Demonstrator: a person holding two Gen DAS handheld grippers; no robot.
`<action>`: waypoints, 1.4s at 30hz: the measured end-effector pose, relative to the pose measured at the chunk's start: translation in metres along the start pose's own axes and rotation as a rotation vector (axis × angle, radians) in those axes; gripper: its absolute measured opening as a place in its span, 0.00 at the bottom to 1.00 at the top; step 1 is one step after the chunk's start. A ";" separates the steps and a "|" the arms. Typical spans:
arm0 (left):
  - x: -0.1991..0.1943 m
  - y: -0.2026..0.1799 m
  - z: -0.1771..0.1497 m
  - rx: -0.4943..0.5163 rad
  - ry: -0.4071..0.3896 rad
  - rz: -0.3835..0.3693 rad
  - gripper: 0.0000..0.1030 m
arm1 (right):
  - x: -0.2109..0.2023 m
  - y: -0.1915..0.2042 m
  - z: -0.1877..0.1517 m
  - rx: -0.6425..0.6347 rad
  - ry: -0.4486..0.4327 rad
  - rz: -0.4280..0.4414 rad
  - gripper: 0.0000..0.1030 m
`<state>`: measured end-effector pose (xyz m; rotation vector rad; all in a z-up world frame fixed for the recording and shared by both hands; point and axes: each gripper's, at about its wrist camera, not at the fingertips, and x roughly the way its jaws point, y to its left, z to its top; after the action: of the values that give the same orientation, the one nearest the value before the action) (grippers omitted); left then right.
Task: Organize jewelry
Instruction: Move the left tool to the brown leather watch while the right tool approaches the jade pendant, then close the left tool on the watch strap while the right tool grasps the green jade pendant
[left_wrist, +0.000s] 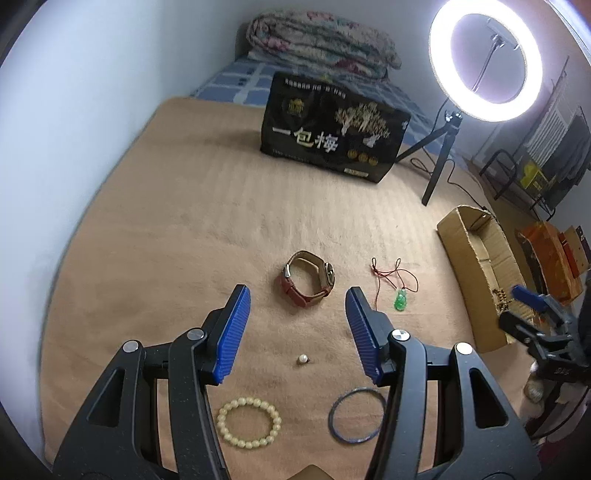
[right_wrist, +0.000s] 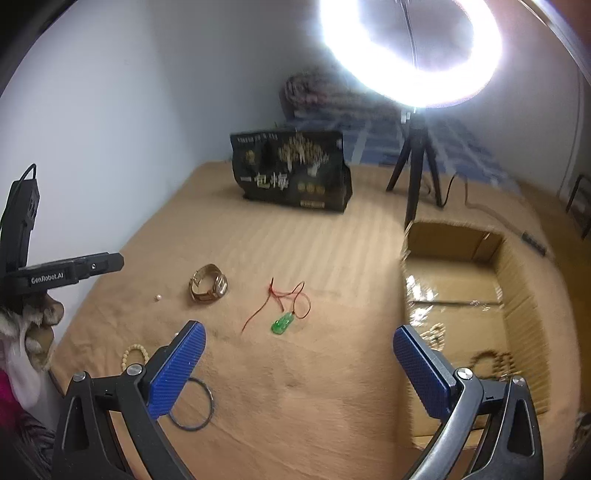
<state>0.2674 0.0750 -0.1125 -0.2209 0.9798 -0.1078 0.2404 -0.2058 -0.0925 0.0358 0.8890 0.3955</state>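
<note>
Jewelry lies on a tan blanket (left_wrist: 166, 221). A brown-strap watch (left_wrist: 308, 282) sits ahead of my open, empty left gripper (left_wrist: 297, 302). A green pendant on red cord (left_wrist: 400, 300) lies to its right, a small pearl (left_wrist: 303, 359) between the fingers, a cream bead bracelet (left_wrist: 248, 422) and a dark bangle (left_wrist: 356, 415) below. My right gripper (right_wrist: 299, 339) is open and empty, by the cardboard box (right_wrist: 517, 280), which holds bead strands (right_wrist: 493, 363). The pendant (right_wrist: 282, 322), watch (right_wrist: 208, 283), pearl (right_wrist: 158, 297), bangle (right_wrist: 195, 406) and bracelet (right_wrist: 135, 354) show there too.
A black snack bag (left_wrist: 332, 129) stands at the back. A ring light on a tripod (left_wrist: 484, 59) stands at the back right, its cable trailing on the blanket. A folded quilt (left_wrist: 321, 40) lies behind. A white wall (left_wrist: 74, 110) runs along the left.
</note>
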 end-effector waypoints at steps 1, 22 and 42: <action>0.006 0.000 0.003 -0.004 0.010 -0.003 0.53 | 0.010 -0.002 0.001 0.018 0.025 0.012 0.92; 0.108 0.022 0.018 -0.094 0.191 -0.019 0.37 | 0.145 -0.012 0.007 0.254 0.312 0.030 0.37; 0.132 0.006 0.012 -0.010 0.232 0.045 0.09 | 0.157 -0.001 0.010 0.144 0.307 -0.013 0.08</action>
<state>0.3505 0.0578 -0.2144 -0.1980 1.2159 -0.0884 0.3368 -0.1500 -0.2042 0.1034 1.2195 0.3286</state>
